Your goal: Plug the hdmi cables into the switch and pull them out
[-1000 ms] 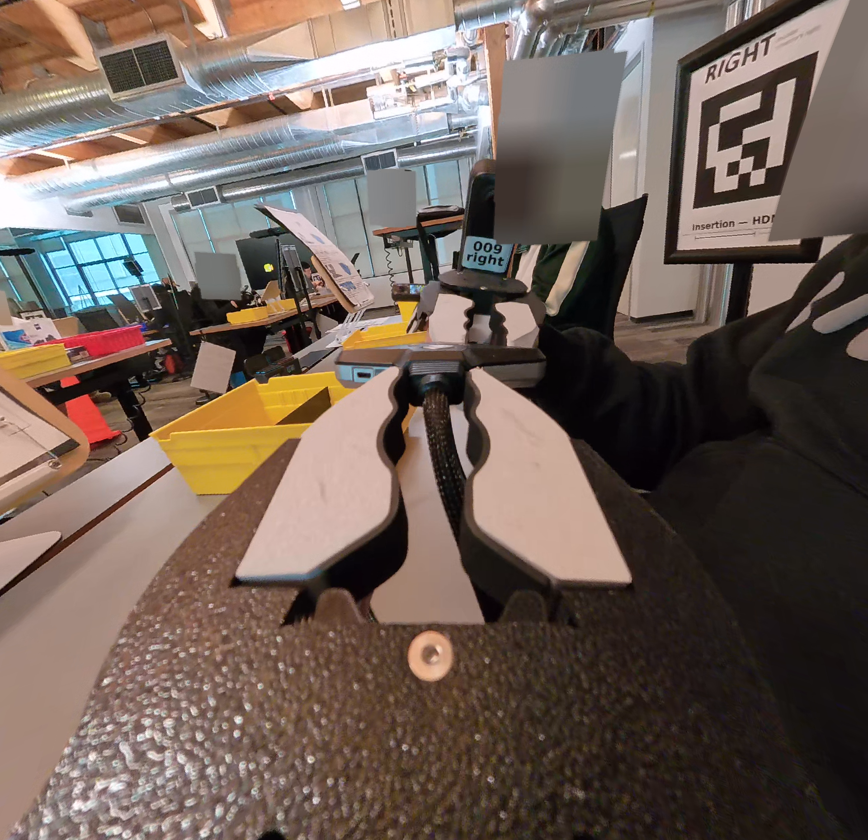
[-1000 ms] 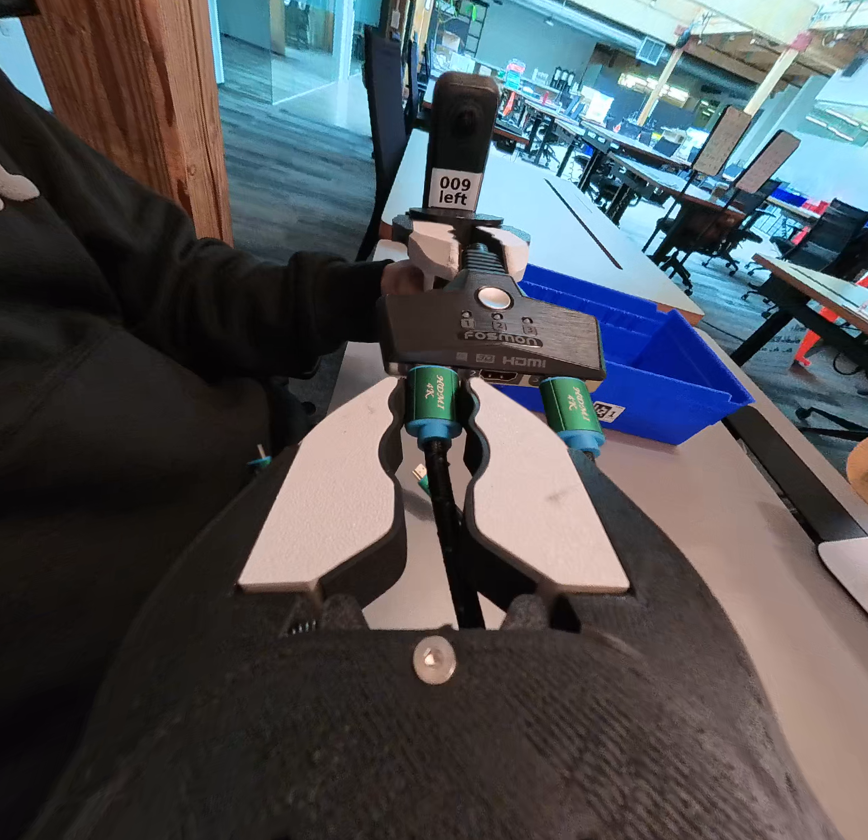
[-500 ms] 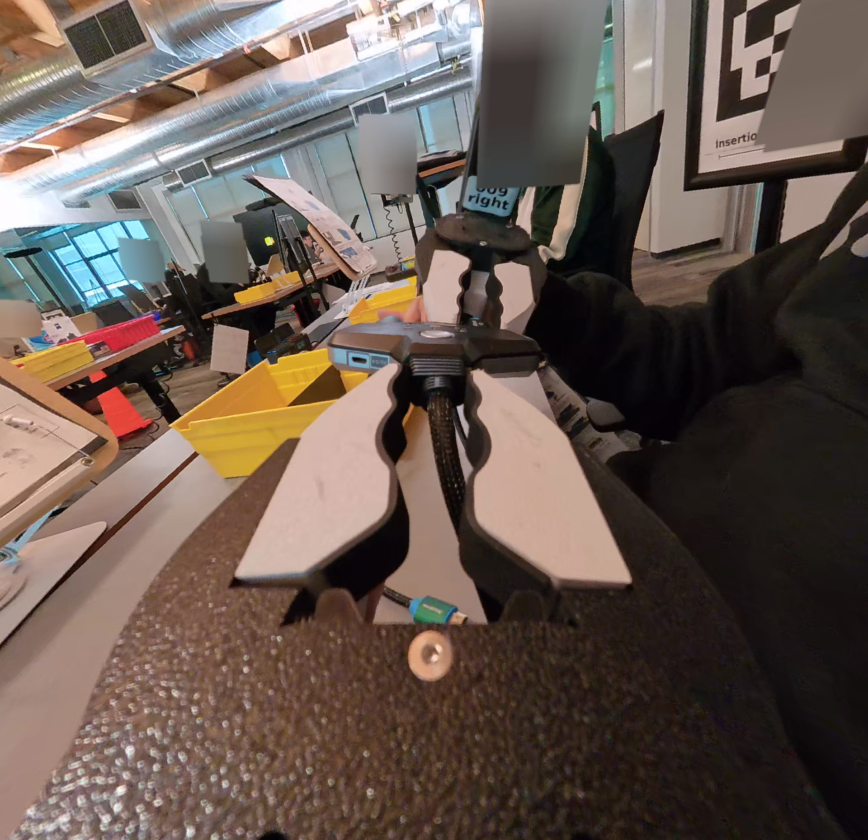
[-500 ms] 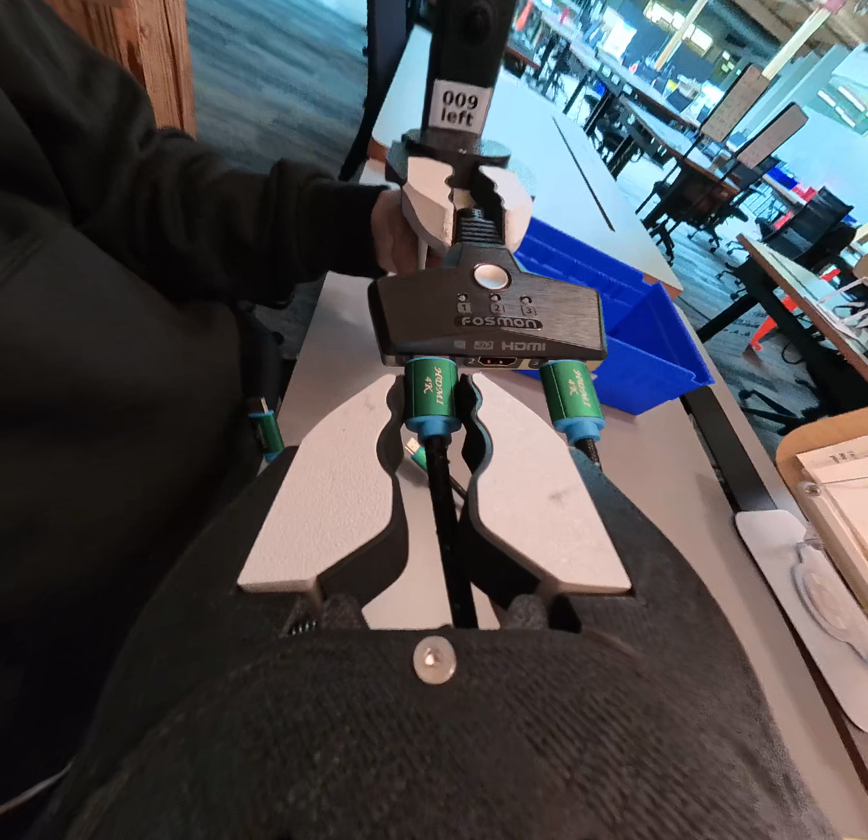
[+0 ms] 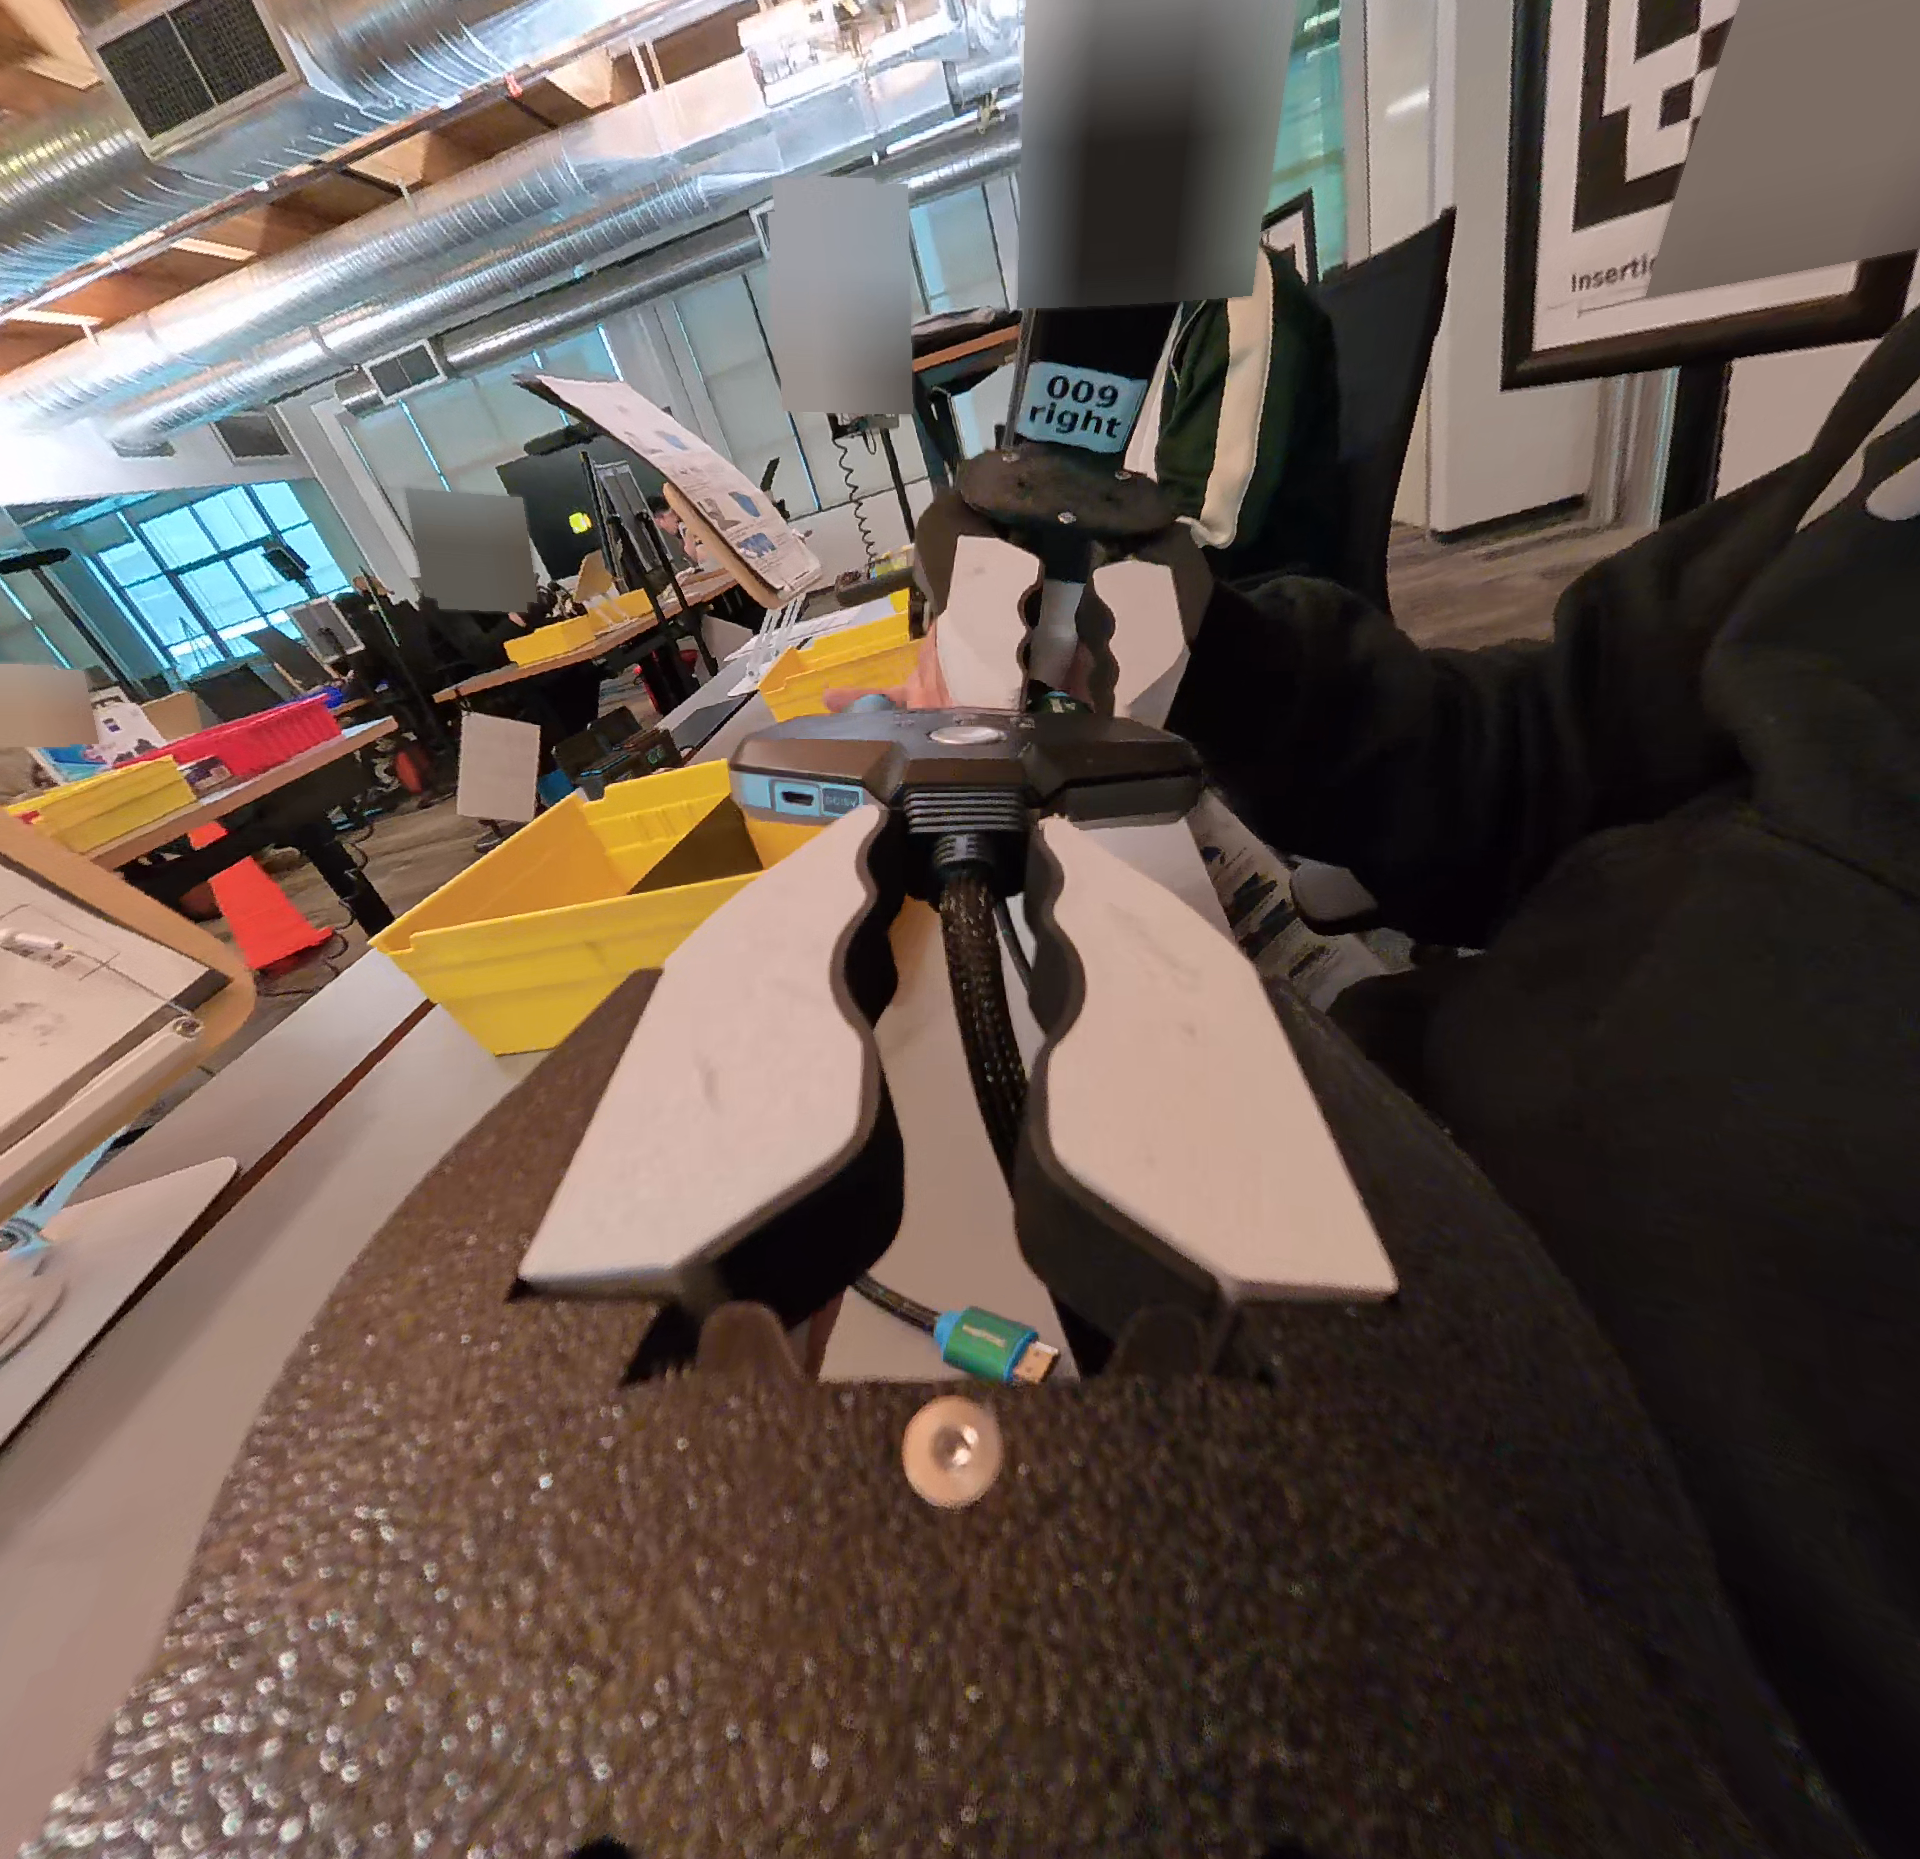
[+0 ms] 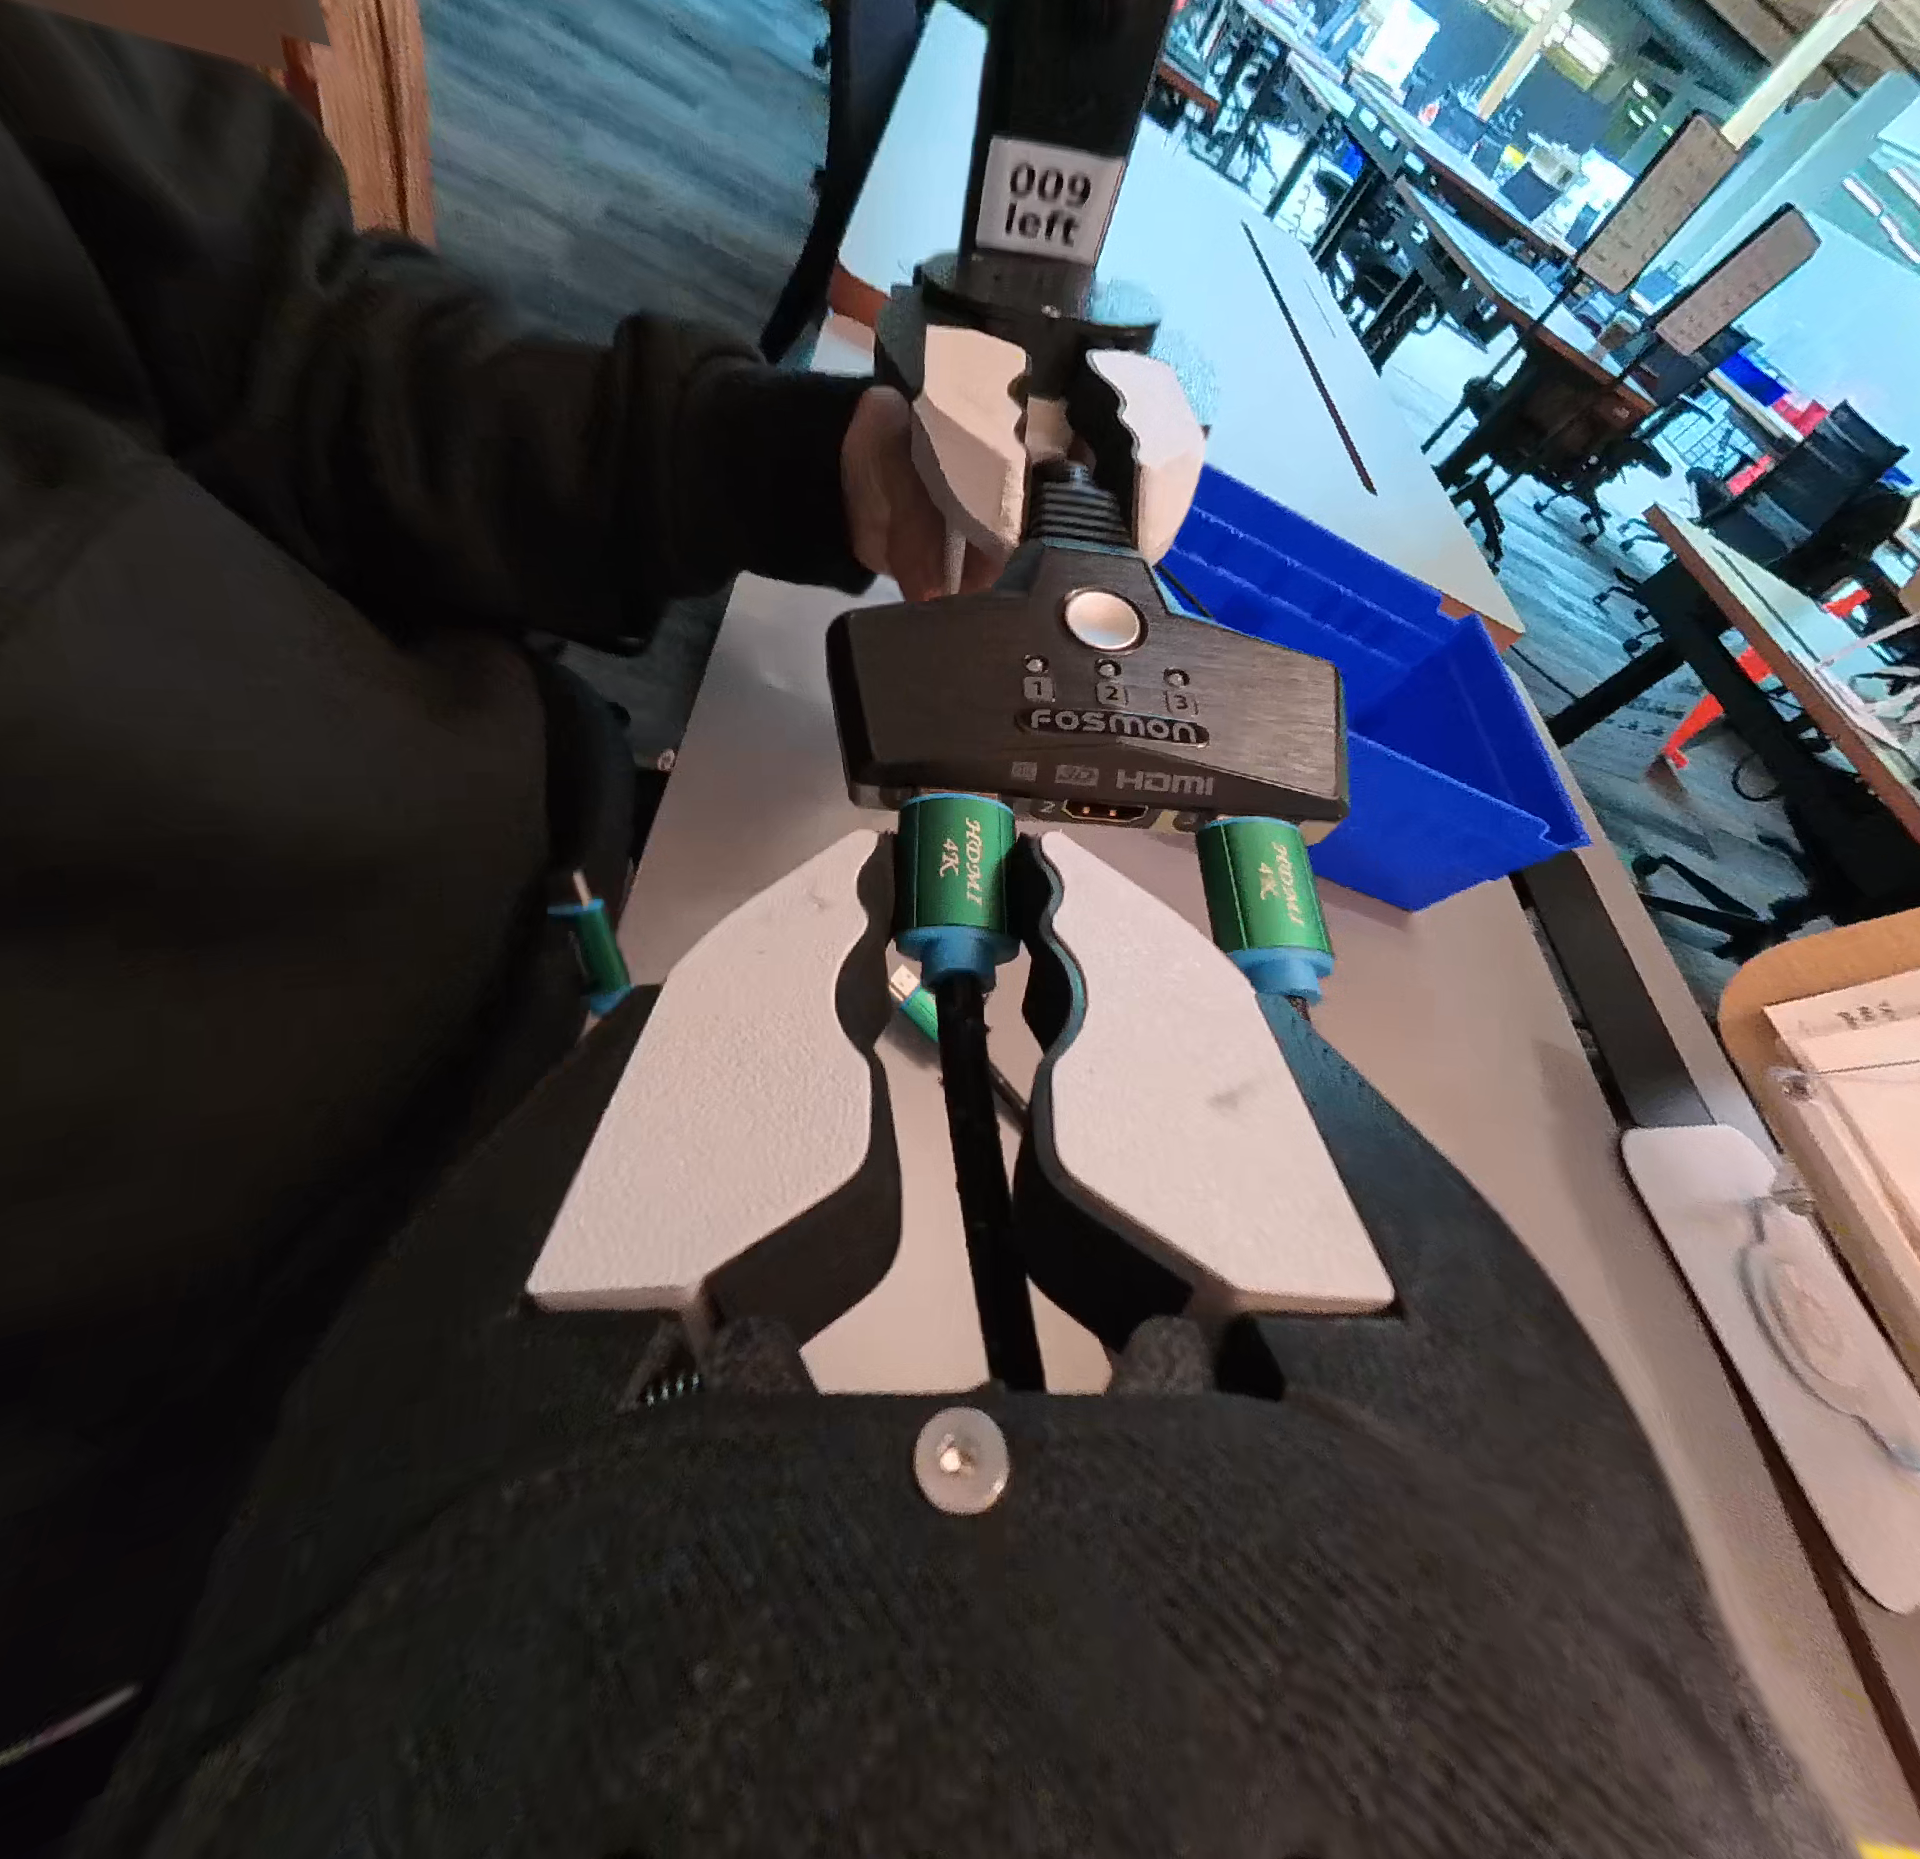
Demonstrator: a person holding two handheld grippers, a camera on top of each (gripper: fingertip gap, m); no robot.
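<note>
The black HDMI switch (image 6: 1091,708) hangs in the air between my two grippers. My left gripper (image 5: 961,843) is shut on the switch's braided tail cable (image 5: 977,978), just behind the strain relief. It also shows in the right wrist view (image 6: 1049,459). My right gripper (image 6: 956,864) is shut on a green HDMI plug (image 6: 951,890) seated in the switch's left port. A second green plug (image 6: 1262,900) sits in the right port. The middle port (image 6: 1091,814) is empty. The switch also shows in the left wrist view (image 5: 966,770), with my right gripper (image 5: 1055,625) behind it.
A loose green plug (image 5: 987,1342) lies on the grey table (image 5: 312,1082) under my left gripper. A yellow bin (image 5: 582,916) stands at the left, a blue bin (image 6: 1403,729) beyond the switch. A clipboard (image 6: 1849,1061) lies at the right edge. The person's dark sleeve (image 6: 520,459) is close by.
Both grippers have tipped downward together with the switch, so more of the table shows. The grips and both seated plugs are unchanged.
</note>
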